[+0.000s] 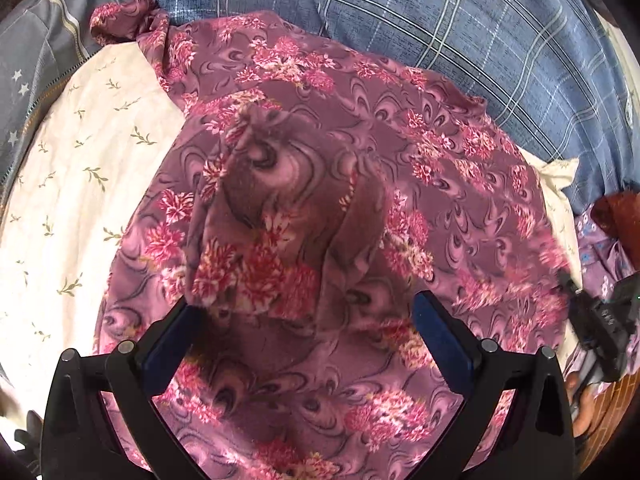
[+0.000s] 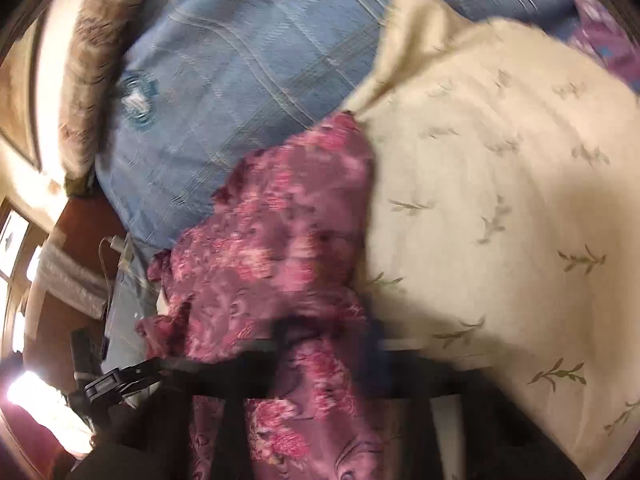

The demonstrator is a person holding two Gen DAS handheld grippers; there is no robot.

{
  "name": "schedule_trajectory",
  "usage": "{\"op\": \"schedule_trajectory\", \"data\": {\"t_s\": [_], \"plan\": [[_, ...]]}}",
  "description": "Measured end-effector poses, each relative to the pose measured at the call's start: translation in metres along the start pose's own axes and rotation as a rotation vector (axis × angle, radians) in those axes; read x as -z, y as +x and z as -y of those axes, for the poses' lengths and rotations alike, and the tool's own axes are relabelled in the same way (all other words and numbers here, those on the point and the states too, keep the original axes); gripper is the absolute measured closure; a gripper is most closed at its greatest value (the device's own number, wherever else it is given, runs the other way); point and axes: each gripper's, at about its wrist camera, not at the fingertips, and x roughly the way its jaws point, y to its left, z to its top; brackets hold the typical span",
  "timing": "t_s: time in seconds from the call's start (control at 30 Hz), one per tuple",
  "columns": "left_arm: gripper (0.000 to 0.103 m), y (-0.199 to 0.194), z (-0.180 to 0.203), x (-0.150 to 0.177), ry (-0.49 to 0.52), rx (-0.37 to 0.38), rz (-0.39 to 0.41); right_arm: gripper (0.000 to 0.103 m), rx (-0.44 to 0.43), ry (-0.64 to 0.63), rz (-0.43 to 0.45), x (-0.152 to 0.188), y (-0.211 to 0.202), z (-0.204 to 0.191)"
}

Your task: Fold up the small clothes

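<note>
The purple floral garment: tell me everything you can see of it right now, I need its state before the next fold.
The purple floral garment is thin, soft-looking mauve cloth printed with pink flower clusters and swirls. It lies spread and rumpled on the cream leaf-print sheet, its far edge against the blue plaid bedding. One corner is twisted into a bunch. A raised fold sits mid-cloth, ahead of the open left gripper. The blurred right view shows cloth bunched at the right gripper; grip unclear.

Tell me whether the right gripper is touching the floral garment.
Touching. In the right wrist view, the right gripper is closed around a bunched strip of the floral garment, which passes between its fingers. Motion blur softens the edges, but no gap shows.
</note>
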Motion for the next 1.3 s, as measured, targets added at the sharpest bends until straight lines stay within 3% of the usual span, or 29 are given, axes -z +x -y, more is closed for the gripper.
{"op": "schedule_trajectory", "data": {"t_s": [0.1,0.13,0.23,0.3,0.47,0.57,0.63,0.9,1.13,1.2,1.3], "plan": [[0.0,0.002,0.001,0.001,0.013,-0.029,-0.001,0.091,0.165,-0.126,0.052,0.004,-0.008,-0.016],[0.0,0.005,0.0,0.0,0.011,-0.032,-0.008,0.091,0.241,-0.167,0.025,0.007,0.001,-0.017],[0.0,0.015,-0.002,0.007,0.02,-0.056,-0.043,0.088,0.31,-0.186,-0.04,0.018,0.017,-0.014],[0.0,0.014,0.0,0.011,0.047,-0.078,-0.046,0.082,0.297,-0.165,-0.021,0.018,0.011,-0.019],[0.0,-0.007,-0.003,0.018,0.071,-0.064,-0.018,0.081,0.276,-0.14,0.028,0.018,-0.02,-0.033],[0.0,-0.021,-0.01,0.019,0.071,-0.059,0.002,0.068,0.264,-0.169,0.073,0.021,-0.041,-0.058],[0.0,-0.03,-0.017,0.021,0.064,-0.053,0.004,0.051,0.254,-0.189,0.089,0.028,-0.052,-0.071],[0.0,-0.059,-0.061,0.007,0.033,-0.073,0.02,0.036,0.239,-0.27,0.024,0.059,-0.039,-0.116],[0.0,-0.073,-0.131,-0.06,-0.092,-0.11,0.057,0.031,0.255,-0.344,-0.061,0.081,-0.004,-0.136],[0.0,-0.078,-0.157,-0.082,-0.144,-0.136,0.067,0.031,0.231,-0.364,-0.072,0.078,0.002,-0.146],[0.0,-0.082,-0.189,-0.103,-0.227,-0.112,0.094,0.031,0.222,-0.432,-0.06,0.065,0.014,-0.169]]}}
